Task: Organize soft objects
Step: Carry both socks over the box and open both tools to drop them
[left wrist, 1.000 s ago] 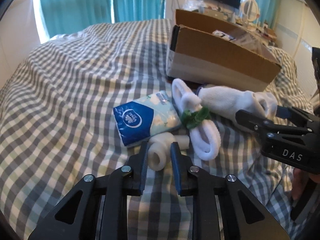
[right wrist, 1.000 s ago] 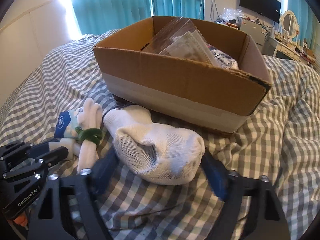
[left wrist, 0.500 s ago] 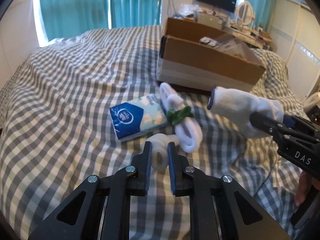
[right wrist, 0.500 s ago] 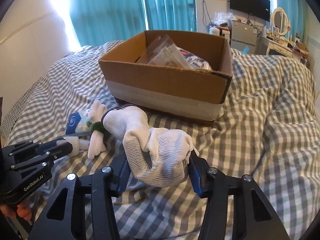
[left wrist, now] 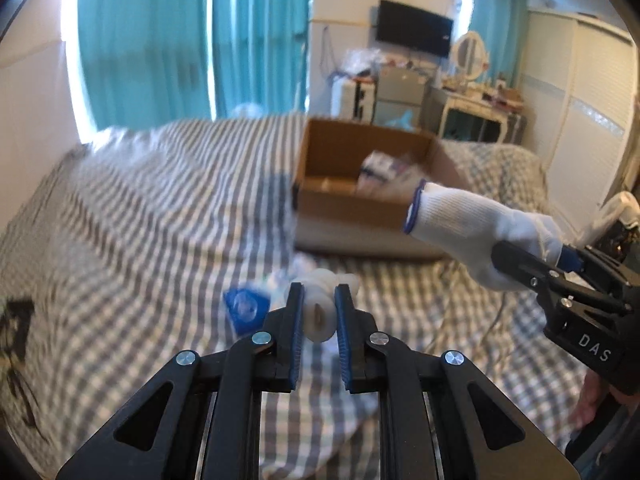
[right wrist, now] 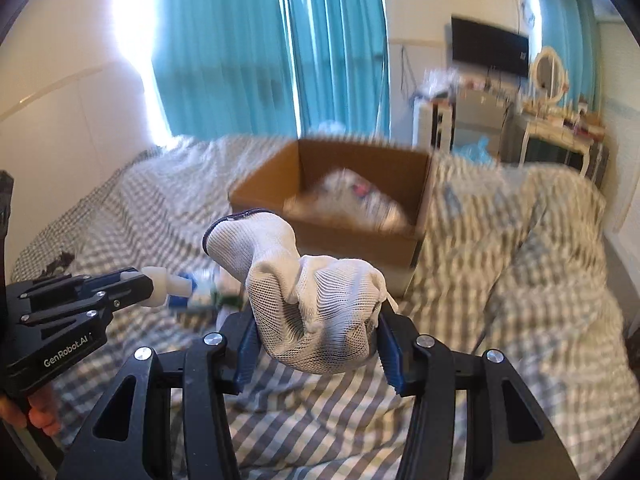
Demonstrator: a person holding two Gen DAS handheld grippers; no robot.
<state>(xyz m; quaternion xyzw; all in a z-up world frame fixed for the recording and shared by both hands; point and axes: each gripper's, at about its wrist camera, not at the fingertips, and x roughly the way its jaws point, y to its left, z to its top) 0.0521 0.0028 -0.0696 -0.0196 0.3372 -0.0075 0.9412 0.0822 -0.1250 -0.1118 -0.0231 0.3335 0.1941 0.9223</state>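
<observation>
My left gripper (left wrist: 318, 300) is shut on a small white soft tube piece (left wrist: 318, 316) and holds it above the bed; it also shows in the right wrist view (right wrist: 160, 286). My right gripper (right wrist: 316, 328) is shut on a white knit glove (right wrist: 312, 304) with a blue cuff, lifted off the bed; the glove shows in the left wrist view (left wrist: 472, 228) too. An open cardboard box (right wrist: 352, 196) with packets inside stands on the bed ahead of both grippers. A blue tissue pack (left wrist: 244, 308) lies blurred on the bed below the left gripper.
The bed has a grey-and-white checked cover (left wrist: 140, 240). Teal curtains (right wrist: 260, 52), a wall television (left wrist: 416, 28) and a cluttered dresser (left wrist: 476, 108) stand behind the bed. A white rolled sock lies partly hidden near the tissue pack.
Both grippers have risen from the bed with their objects, and the box now sits lower and farther in view. The background is motion-blurred.
</observation>
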